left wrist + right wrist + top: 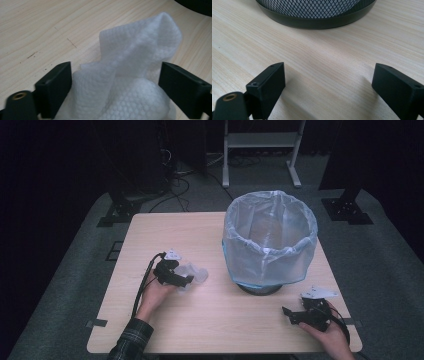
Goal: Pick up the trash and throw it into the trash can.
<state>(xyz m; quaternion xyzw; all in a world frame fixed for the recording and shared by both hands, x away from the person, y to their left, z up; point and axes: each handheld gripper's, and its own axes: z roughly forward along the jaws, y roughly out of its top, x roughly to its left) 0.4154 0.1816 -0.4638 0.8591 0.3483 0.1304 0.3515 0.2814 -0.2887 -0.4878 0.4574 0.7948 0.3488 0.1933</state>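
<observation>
Left claw (186, 279), jaws spread wide, straddles a crumpled white paper towel (130, 80) lying on the pale wooden bench (165, 232), left of a mesh bin (270, 240) lined with a translucent bag. Right claw (289, 314) rests near the bench's front right corner, jaws wide apart over bare wood, pointing toward the bin's black base (317, 21)

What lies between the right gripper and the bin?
Nothing: in the right gripper view, bare table runs from the open right gripper to the bin.
</observation>
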